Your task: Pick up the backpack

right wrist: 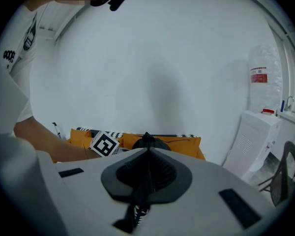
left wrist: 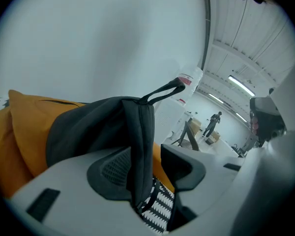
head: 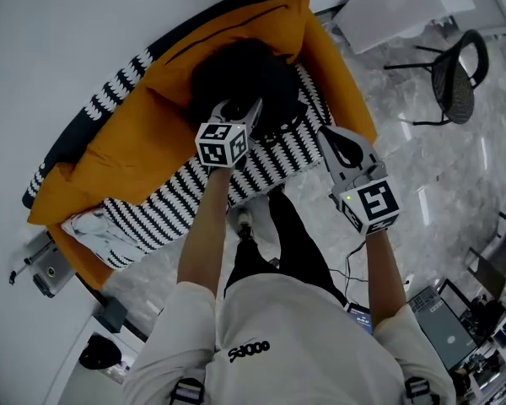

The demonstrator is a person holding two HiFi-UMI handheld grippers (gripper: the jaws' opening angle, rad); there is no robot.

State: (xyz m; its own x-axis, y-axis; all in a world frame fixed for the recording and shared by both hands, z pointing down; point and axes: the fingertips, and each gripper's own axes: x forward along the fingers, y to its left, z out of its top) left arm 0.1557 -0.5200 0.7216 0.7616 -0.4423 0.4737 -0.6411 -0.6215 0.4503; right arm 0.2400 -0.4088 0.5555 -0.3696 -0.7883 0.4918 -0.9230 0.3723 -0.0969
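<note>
Between the spread jaws of the left gripper [left wrist: 148,157] hangs a broad dark strap [left wrist: 140,141] of the backpack [left wrist: 83,124]. It lies against the left-hand pad [left wrist: 113,168], while the other pad stands clear of it, so nothing is pinched. Above the strap, at the bag's top, a thin carry loop [left wrist: 163,93] arches toward the upper right of that view. The right gripper [right wrist: 147,157] has its jaws pressed together. A thin dark strap [right wrist: 137,200] runs down the seam between them and out at the lower edge of that view, over a scrap of black-and-white pattern.

Seen from the head view, both grippers sit in the middle of the frame. The left one has its tips over the black backpack, and the right one is just to the right of it, at the bag's edge. Each carries a marker cube [head: 222,144] on the end nearer the person.

The backpack lies in the upper middle of the frame, on a sofa's black-and-white seat cover [head: 194,197], leaning against an orange cushion [head: 143,133] — white wall behind, at the upper left. Below the sofa the person's legs [head: 295,243] stand on a grey marbled floor [head: 422,175]. A black chair [head: 455,74] stands at the upper right, well apart from the sofa.
</note>
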